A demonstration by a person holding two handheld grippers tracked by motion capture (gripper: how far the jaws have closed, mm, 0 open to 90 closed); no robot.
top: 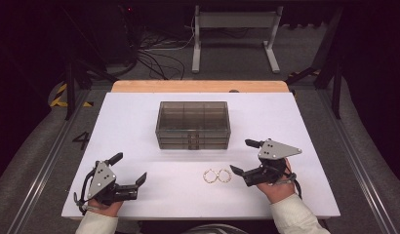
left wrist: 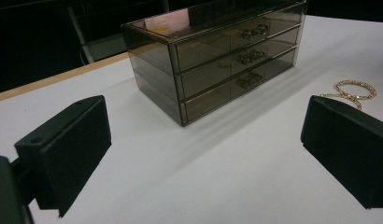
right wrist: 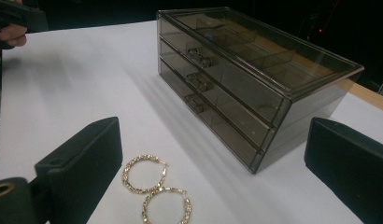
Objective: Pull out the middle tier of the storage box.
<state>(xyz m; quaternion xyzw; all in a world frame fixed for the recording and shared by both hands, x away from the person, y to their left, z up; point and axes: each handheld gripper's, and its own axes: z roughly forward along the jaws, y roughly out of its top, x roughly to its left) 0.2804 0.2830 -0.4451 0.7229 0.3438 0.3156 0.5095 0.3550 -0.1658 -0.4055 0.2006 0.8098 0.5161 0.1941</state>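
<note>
A smoky clear box with three shut drawers [top: 193,125] stands mid-table, also seen in the left gripper view [left wrist: 217,51] and the right gripper view [right wrist: 245,79]. Two gold hoop earrings [top: 217,176] lie side by side on the white tabletop in front of it, close to the right gripper's jaws [right wrist: 154,189], with one earring at the far right of the left gripper view [left wrist: 354,91]. My left gripper [top: 128,168] rests open near the front left edge, nothing between its jaws. My right gripper [top: 244,157] is open just right of the earrings, apart from them.
The white board [top: 139,122] lies on a wooden table whose edge [top: 198,86] shows at the back. Beyond it are a white metal frame [top: 234,34] and cables on the floor. Bare white surface lies left and right of the box.
</note>
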